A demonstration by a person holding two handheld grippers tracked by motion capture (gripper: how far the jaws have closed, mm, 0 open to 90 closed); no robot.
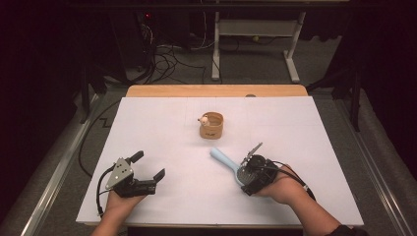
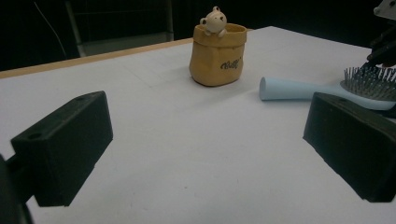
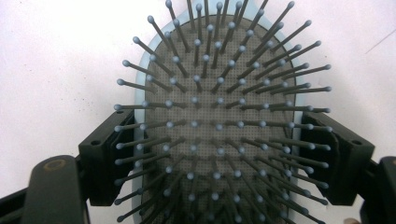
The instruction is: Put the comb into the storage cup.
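Observation:
A light-blue hairbrush (image 1: 222,159) lies bristles up on the white table sheet (image 1: 147,123), its handle pointing toward the far left. My right gripper (image 1: 247,172) is shut on the brush's head. In the right gripper view the two black jaws press on either side of the oval bristle pad (image 3: 219,93). At the near left my left gripper (image 1: 148,165) rests open with nothing between its jaws. From the left gripper view the brush (image 2: 299,88) lies to the right, beyond the wide-apart jaws of that gripper (image 2: 210,144).
A small tan pouch (image 1: 211,126) with a little bear figure (image 1: 202,119) on its rim stands upright mid-table, beyond both grippers; it shows as the pouch (image 2: 217,58) in the left gripper view. A wooden edge (image 1: 216,91) runs along the far side.

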